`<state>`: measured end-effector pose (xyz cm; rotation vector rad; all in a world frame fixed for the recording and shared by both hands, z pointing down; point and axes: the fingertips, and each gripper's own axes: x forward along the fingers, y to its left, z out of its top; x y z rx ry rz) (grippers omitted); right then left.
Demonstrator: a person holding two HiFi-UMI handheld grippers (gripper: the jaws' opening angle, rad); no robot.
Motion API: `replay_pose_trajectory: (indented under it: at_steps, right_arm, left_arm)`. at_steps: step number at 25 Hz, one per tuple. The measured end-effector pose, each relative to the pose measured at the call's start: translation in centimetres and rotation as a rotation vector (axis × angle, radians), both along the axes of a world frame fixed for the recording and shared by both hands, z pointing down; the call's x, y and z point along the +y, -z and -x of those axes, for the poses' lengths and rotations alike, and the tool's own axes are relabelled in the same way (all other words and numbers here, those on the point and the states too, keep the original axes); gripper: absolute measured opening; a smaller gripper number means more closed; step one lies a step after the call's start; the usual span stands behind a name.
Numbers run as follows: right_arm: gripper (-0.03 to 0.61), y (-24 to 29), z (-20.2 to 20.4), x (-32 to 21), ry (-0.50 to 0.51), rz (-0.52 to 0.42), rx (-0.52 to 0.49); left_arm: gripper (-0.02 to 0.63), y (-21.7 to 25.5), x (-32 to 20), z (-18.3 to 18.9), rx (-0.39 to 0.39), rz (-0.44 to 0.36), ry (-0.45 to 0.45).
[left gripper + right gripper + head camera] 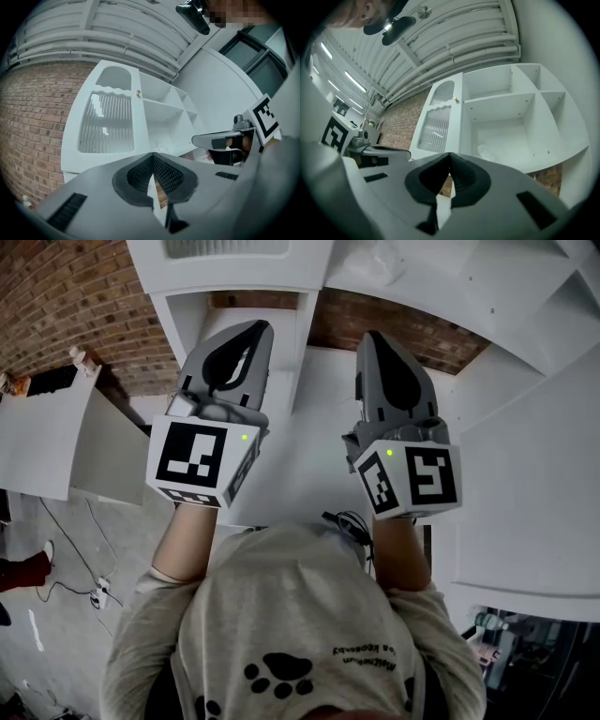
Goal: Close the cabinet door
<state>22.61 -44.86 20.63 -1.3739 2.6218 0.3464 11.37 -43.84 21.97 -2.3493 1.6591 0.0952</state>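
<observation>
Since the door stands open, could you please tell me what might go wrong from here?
1. The door has a ribbed pane that looks fragile; a push there with a shut claw might strain it.
2. The left claw and right claw are both shut and empty, so a push could slide off the smooth door.
3. The crumpled plastic in the cabinet might catch if it lies near the front edge.

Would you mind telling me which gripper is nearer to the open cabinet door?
Left. The left gripper faces the door head-on; the right gripper is off to its right, facing the open shelves.
</observation>
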Motion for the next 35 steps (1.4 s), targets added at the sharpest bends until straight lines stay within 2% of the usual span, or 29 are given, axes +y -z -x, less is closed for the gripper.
replay_pose_trajectory:
  at_steps: [4,10,18,26,35]
  right_arm:
    - [0.009,-2.3,-0.5,0.3,-0.021,0.027,0.012]
    - [0.009,-5.1,-0.6,0.8,-0.033,0.055,0.029]
    - [0.009,-8.3,-0.5,1.5,-0.029,0.091,0.042]
    - [0.009,-10.4,0.3,2.5,0.013,0.104,0.077]
    - [0.009,-11.5,-0.2,2.1,0.044,0.113,0.052]
  left_arm:
    - [0.009,-2.0,0.2,0.3,-0.017,0.026,0.026]
    - [0.009,-5.2,0.5,0.1,0.001,0.097,0.035]
    - [0.009,-8.4,1.3,-0.1,0.025,0.149,0.052]
    - [0.009,-10.5,2.1,-1.6,0.037,0.164,0.052]
    - [0.009,-11.4,1.9,-2.4,0.043,0.16,0.07]
